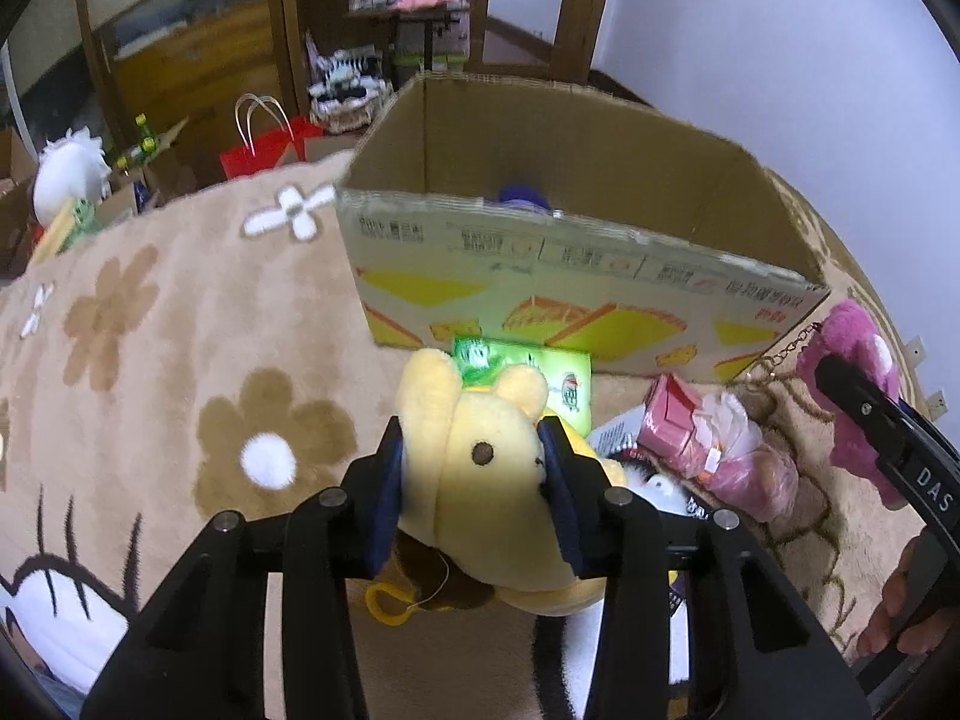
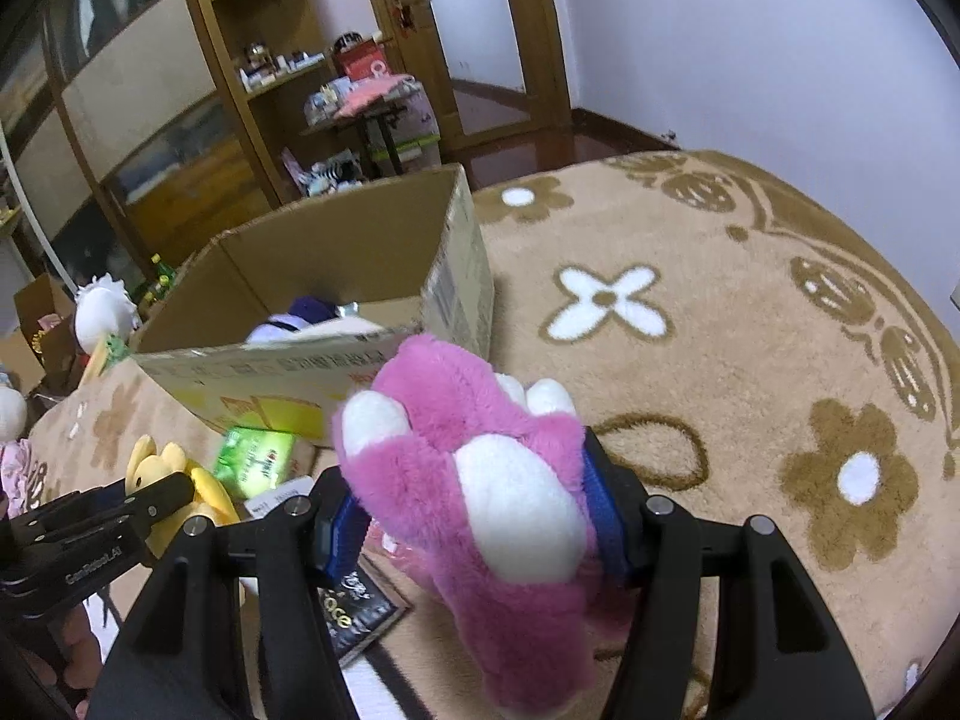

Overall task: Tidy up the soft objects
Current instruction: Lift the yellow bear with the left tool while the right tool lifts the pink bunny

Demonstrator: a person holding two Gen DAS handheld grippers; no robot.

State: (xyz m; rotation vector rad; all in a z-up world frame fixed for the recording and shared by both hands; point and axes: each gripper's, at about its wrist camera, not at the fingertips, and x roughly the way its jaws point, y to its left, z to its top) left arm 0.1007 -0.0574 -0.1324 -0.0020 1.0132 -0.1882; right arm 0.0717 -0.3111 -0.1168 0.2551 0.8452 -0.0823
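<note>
My left gripper (image 1: 474,468) is shut on a yellow plush bear (image 1: 480,480) and holds it above the rug in front of an open cardboard box (image 1: 600,276). The bear also shows in the right wrist view (image 2: 174,474). My right gripper (image 2: 474,498) is shut on a pink and white plush toy (image 2: 480,480), right of the box (image 2: 336,258). The pink toy shows at the right edge of the left wrist view (image 1: 858,360). A purple and white plush (image 2: 294,315) lies inside the box.
A green packet (image 1: 528,378) lies against the box front. A pink plastic bag (image 1: 714,438) and a dark booklet (image 2: 354,606) lie on the beige flower rug (image 1: 180,360). A red paper bag (image 1: 264,144), a white plush (image 1: 69,171) and wooden shelves (image 2: 252,60) stand beyond the rug.
</note>
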